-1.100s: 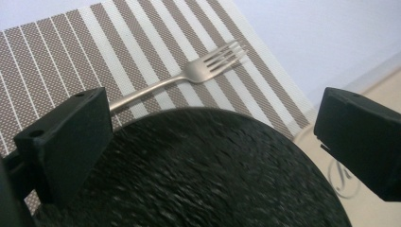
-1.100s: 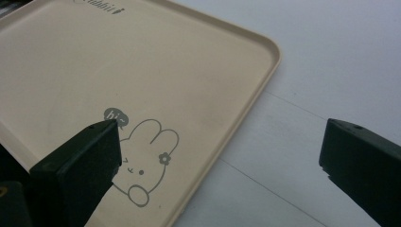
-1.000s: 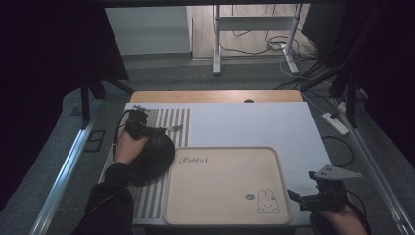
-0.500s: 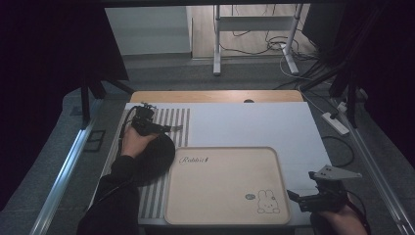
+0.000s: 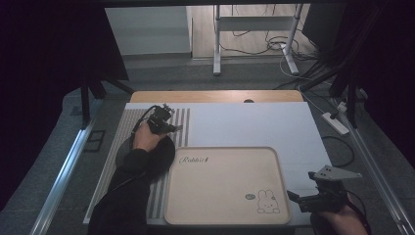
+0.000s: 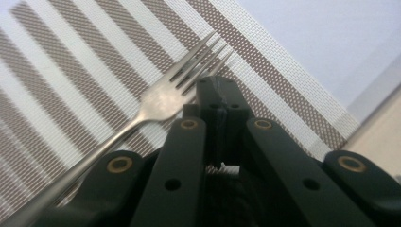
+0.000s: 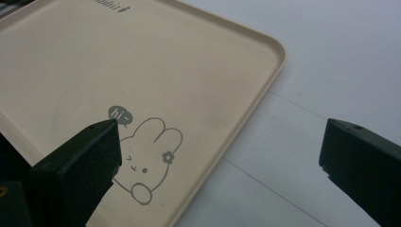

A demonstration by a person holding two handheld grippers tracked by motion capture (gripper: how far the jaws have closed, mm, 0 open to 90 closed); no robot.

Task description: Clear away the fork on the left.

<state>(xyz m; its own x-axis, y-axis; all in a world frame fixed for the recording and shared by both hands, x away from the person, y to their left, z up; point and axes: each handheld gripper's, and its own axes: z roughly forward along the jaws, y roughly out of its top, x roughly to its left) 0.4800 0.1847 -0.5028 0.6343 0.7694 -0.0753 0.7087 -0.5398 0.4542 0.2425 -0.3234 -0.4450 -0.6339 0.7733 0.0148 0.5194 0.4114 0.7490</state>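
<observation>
Fork [image 6: 161, 101] beside shut left gripper [image 6: 220, 87] — striped placemat [image 6: 71, 94].

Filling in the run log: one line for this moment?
left gripper: fingers just closed, fork beside them, not between | right gripper: open at tray edge

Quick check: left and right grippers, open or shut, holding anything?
Left gripper: jaws just closed, shut on the fork.
Right gripper: open, holding nothing.

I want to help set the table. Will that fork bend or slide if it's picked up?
The fork looks like shiny metal, so it is probably stiff and slippery. Its flat, thin handle probably won't roll on the striped mat.
</observation>
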